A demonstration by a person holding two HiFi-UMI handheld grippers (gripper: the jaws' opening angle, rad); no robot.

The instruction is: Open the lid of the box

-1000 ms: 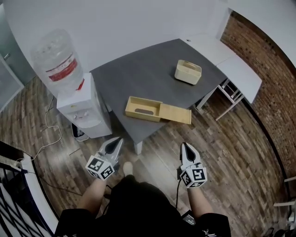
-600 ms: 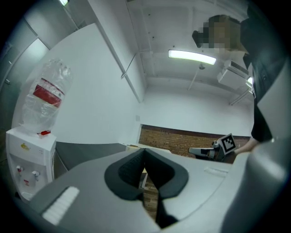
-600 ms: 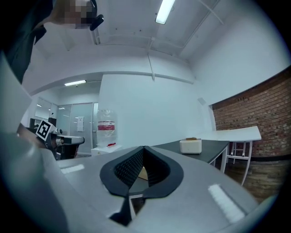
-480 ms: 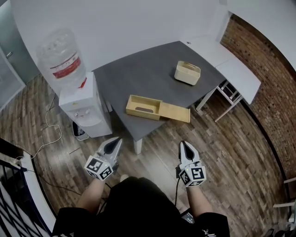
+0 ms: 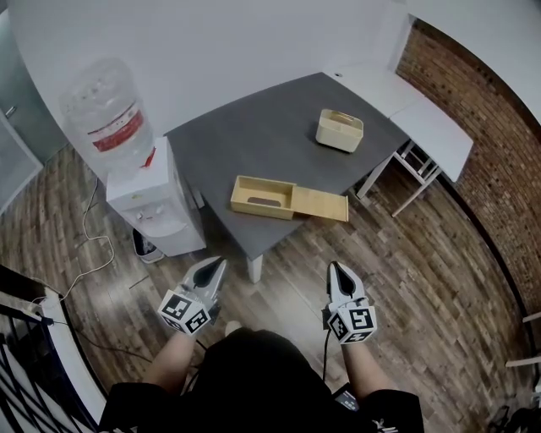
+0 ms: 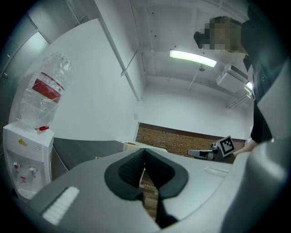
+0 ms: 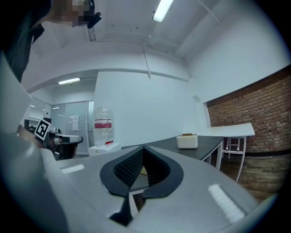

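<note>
Soft, even room light falls from above the worktop (image 5: 279,135), and the floor (image 5: 406,279) below it carries only faint shadow with blurred edges. In the left gripper view a ceiling tube lamp (image 6: 193,58) high over the worktop burns out to pure white. The right gripper view shows a second lamp (image 7: 163,10) just as blown. The head view bows straight lines outward from the worktop, curving the brick wall (image 5: 499,144). Both gripper views darken to black at their corners. The left claw (image 6: 144,151) and right claw (image 7: 143,148), close to the lens, look soft.
</note>
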